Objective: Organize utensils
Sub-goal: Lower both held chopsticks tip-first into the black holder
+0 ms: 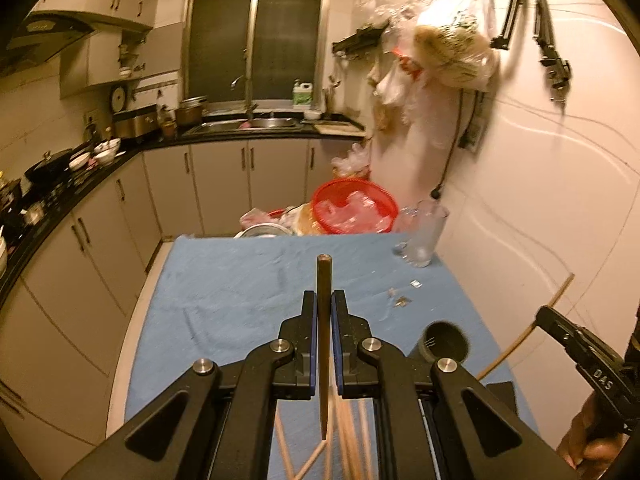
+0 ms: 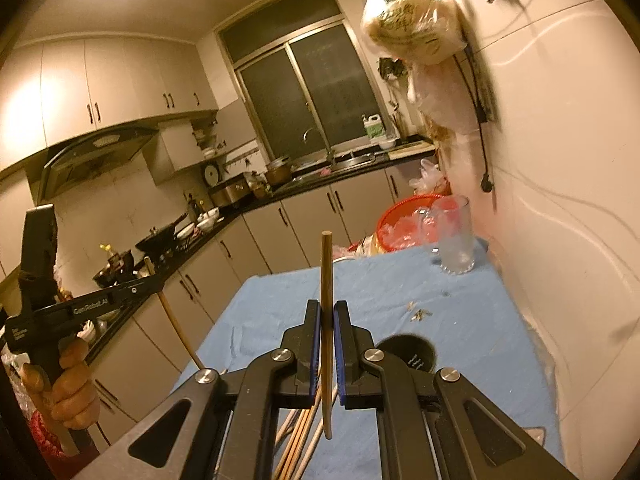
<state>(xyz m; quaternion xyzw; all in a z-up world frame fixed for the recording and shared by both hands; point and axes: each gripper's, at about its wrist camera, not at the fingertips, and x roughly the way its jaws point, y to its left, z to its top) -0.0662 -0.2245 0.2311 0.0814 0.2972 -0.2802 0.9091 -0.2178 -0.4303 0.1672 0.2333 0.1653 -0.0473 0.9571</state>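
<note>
My left gripper [image 1: 323,300] is shut on a brown wooden chopstick [image 1: 323,344], held upright above the blue cloth. My right gripper [image 2: 327,310] is shut on another wooden chopstick [image 2: 327,336], also upright. Several loose chopsticks [image 1: 352,440] lie on the cloth under the left gripper and also show in the right wrist view [image 2: 296,440]. A dark round utensil holder [image 1: 442,342] stands on the cloth to the right of both grippers, open top up; it also shows in the right wrist view [image 2: 408,354]. The left gripper appears at left in the right wrist view [image 2: 154,276], holding its chopstick [image 2: 174,316].
The blue cloth [image 1: 240,292] covers a table against the right wall. A clear glass pitcher [image 1: 426,236] and a red basket [image 1: 354,210] stand at the far end. Small scraps [image 1: 400,298] lie on the cloth. Kitchen counters run along the left.
</note>
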